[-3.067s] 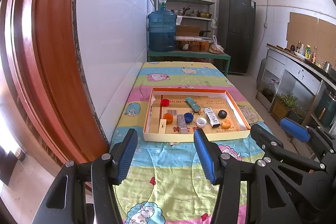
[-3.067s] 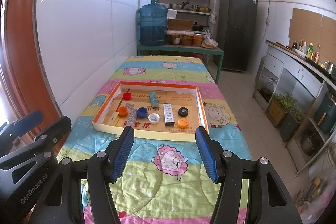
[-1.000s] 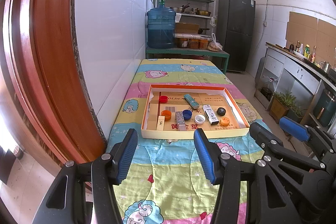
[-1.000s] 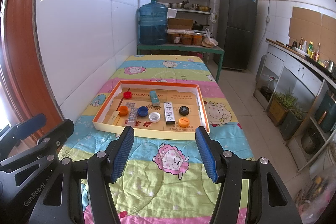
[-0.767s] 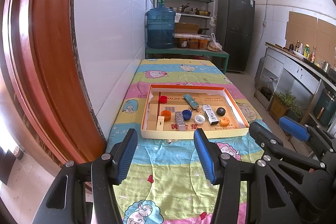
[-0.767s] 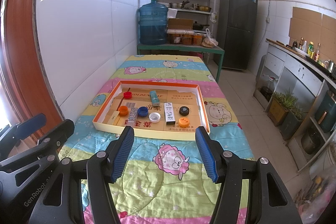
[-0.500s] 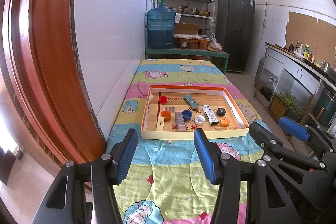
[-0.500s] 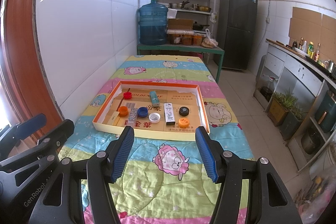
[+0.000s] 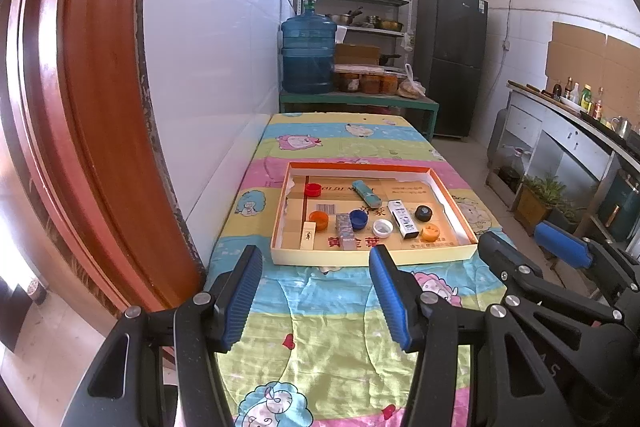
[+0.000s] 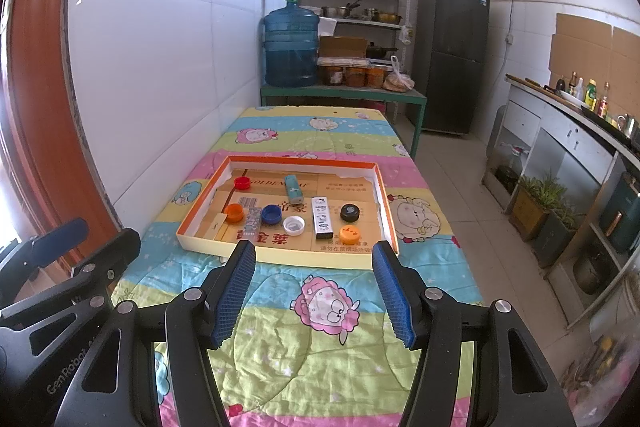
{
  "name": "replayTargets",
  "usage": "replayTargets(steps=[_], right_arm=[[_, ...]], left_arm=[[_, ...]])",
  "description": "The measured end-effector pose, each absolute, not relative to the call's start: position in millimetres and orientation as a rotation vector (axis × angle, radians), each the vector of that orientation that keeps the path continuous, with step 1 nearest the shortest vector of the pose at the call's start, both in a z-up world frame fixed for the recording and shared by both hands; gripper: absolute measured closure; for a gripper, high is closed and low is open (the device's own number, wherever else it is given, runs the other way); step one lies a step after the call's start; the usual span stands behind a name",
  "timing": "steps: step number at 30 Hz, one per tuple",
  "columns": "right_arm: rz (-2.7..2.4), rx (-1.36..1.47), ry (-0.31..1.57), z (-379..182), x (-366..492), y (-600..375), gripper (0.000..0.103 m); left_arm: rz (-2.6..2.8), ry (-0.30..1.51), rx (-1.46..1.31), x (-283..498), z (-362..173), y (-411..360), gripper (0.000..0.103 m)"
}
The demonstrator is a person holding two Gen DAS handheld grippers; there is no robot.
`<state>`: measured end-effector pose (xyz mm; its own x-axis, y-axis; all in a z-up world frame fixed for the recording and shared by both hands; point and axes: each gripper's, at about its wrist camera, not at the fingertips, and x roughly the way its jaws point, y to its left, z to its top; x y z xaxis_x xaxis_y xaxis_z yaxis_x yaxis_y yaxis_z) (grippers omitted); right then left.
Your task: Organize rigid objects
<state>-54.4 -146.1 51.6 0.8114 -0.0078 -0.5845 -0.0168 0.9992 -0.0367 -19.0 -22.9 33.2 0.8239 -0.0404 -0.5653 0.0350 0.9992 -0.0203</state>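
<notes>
A shallow orange-rimmed cardboard tray (image 9: pixel 457 210) (image 10: pixel 383 199) lies on the cartoon-print tablecloth. In it lie a red cap (image 9: pixel 312 189), orange caps (image 9: pixel 319 217) (image 10: pixel 349 233), a blue cap (image 10: pixel 272 214), a white cap (image 10: pixel 294 225), a black cap (image 10: pixel 349 212), a teal tube (image 10: pixel 293 189), a white box (image 10: pixel 322 217), a patterned stick (image 9: pixel 345 230) and a cream box (image 9: pixel 307 235). My left gripper (image 9: pixel 316 295) and right gripper (image 10: pixel 314 291) are open, empty, and held back above the near cloth, short of the tray.
A white tiled wall and a red door frame (image 9: pixel 80 131) run along the left of the table. A blue water jug (image 10: pixel 291 45) stands on a green bench behind. Shelves, a dark fridge (image 10: pixel 452 59) and a counter with bottles fill the back and right.
Both grippers drew back slightly from the tray between 3.1 s and 1.0 s ago. Since then nothing has visibly moved.
</notes>
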Motion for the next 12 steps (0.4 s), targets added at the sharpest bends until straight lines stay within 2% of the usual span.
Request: replayTargets(steps=[12], right_arm=[[0.004, -0.042, 0.617, 50.8, -54.0, -144.1, 0.040]], left_arm=[[-0.036, 0.615, -0.015, -16.1, 34.6, -19.6, 0.048]])
